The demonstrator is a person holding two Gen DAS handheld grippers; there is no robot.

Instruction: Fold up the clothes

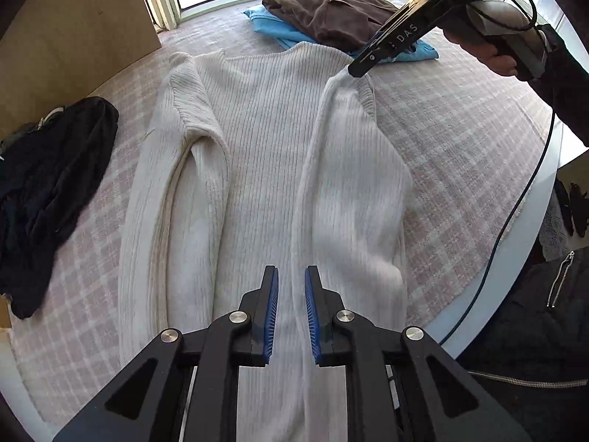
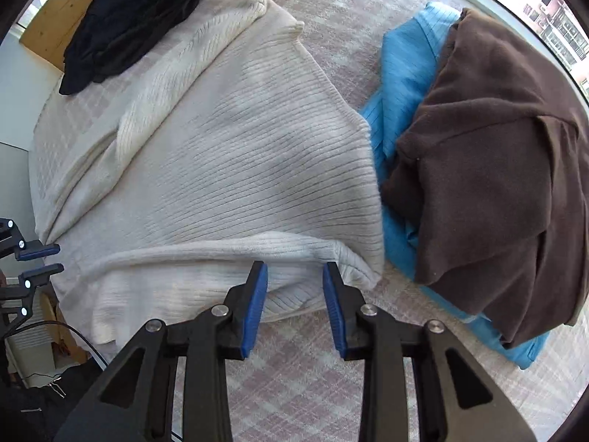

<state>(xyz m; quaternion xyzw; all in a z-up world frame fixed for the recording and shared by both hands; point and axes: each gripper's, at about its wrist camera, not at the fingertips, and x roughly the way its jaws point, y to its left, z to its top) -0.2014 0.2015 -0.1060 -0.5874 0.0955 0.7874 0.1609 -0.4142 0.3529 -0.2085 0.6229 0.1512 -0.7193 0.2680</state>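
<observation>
A cream ribbed sweater (image 1: 265, 154) lay flat on the checked bed cover (image 1: 460, 136), both sleeves folded in over the body. Ahead of the left gripper (image 1: 291, 287) the cover ran bare on both sides of the sweater; a dark garment (image 1: 48, 191) lay off to the left of its fingers, and a brown garment (image 1: 331, 14) on a blue one (image 1: 268, 25) lay beyond the collar, near the window. The cover's rounded edge curved away to the right.

White letters reading "DAS" showed on the side of the right gripper (image 1: 359, 70) in the left wrist view.

The left gripper's blue pads (image 1: 273, 305) stood apart, the folded right sleeve running down between them; whether they touched it could not be told. The right gripper (image 2: 295, 283) also stood apart, tips just over the sweater's shoulder corner, bare cover beneath the fingers. The brown garment (image 2: 497, 169) and the blue one (image 2: 405, 59) lay right of its fingers.
</observation>
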